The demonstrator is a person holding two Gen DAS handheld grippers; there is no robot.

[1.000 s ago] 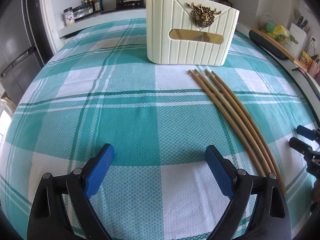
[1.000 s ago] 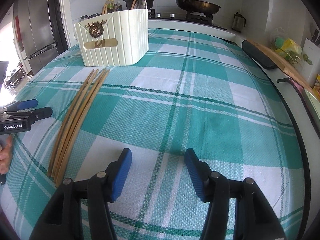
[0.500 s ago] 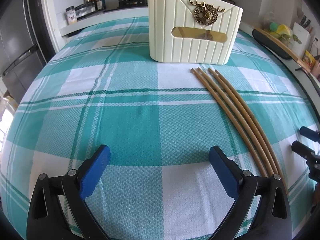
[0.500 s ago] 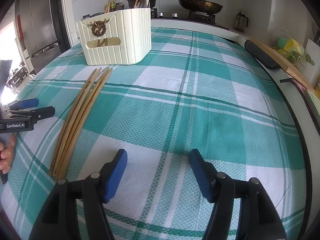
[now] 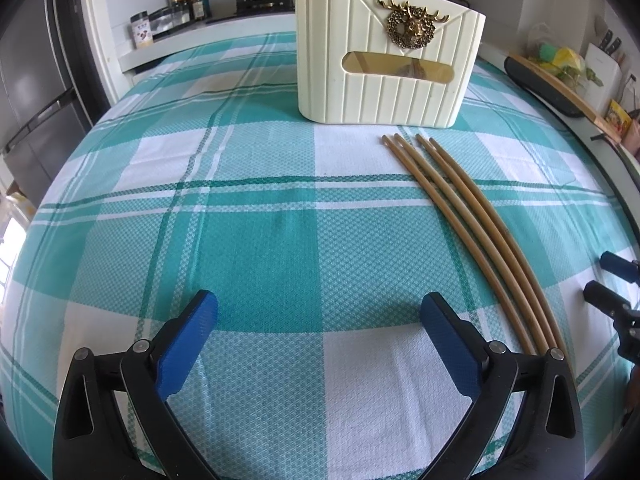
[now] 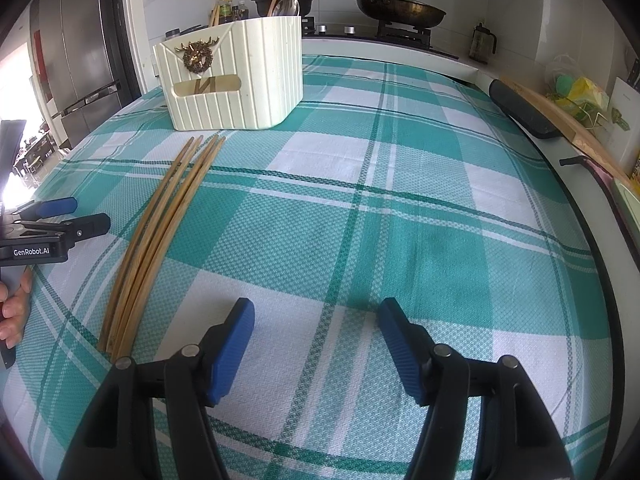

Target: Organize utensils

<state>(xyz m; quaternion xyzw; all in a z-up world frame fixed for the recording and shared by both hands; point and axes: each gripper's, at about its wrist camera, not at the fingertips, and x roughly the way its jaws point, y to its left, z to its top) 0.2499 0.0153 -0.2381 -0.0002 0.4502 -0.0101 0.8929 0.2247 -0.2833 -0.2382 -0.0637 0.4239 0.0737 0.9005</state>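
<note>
Four long tan bamboo chopsticks point(image 5: 472, 216) lie side by side on the teal-and-white checked tabletop point(image 5: 248, 240), their tips just short of the cream ribbed utensil holder point(image 5: 384, 60) standing toward the far edge. The left tool point(image 5: 318, 312) hovers with jaws spread wide, empty. The right tool point(image 6: 316, 320) is likewise parted and empty. Only the right view shows the lidded black frying pan point(image 6: 400, 10) on the stove beyond.

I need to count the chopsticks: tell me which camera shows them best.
The right wrist view: all four chopsticks show end to end on the tablecloth before the holder. In the left wrist view their near ends vanish behind the left gripper.
</note>
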